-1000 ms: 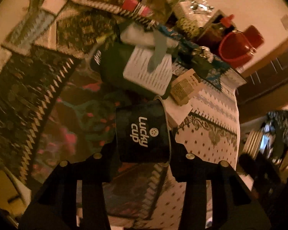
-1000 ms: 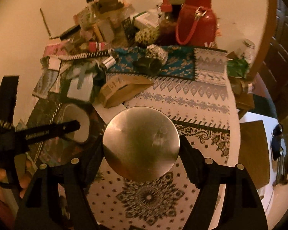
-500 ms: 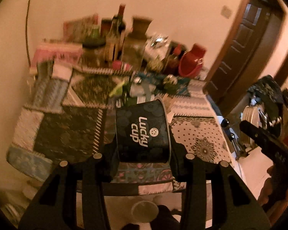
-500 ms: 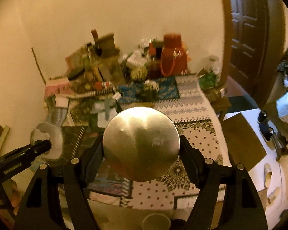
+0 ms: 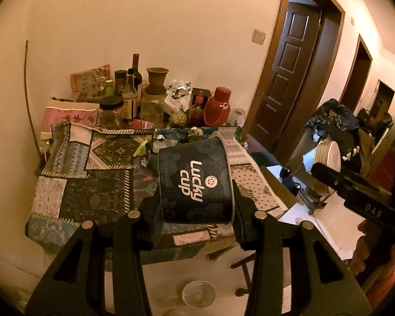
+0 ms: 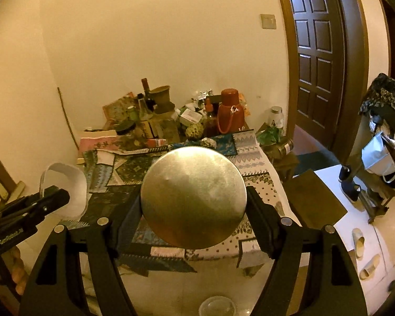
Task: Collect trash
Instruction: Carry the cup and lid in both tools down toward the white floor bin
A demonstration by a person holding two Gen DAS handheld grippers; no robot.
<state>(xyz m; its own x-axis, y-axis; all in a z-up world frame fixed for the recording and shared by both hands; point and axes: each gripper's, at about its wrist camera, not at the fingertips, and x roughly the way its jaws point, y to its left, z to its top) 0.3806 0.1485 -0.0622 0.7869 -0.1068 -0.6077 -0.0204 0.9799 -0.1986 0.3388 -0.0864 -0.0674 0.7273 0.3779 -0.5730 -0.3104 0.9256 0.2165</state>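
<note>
My left gripper (image 5: 196, 208) is shut on a dark paper cup (image 5: 194, 181) printed "Lucky Cup", held on its side well off the table. The same cup shows in the right wrist view (image 6: 65, 184) with its white inside, clamped in the left gripper (image 6: 36, 208). My right gripper (image 6: 193, 210) is shut on a round metal can (image 6: 193, 197) whose shiny flat end faces the camera. In the left wrist view the right gripper (image 5: 355, 187) shows only from the side. Both are held back from the patchwork-covered table (image 5: 92, 184).
Bottles, jars, a clay pot (image 5: 156, 80) and a red flask (image 5: 218, 108) crowd the table's far side by the wall. A clear plastic cup (image 5: 198, 293) lies on the floor below. A dark door (image 6: 316, 60) and a rack with plates (image 5: 327, 158) stand right.
Both grippers have pulled back and up from the table with the cup and the can still held. The table now looks smaller and farther away.
</note>
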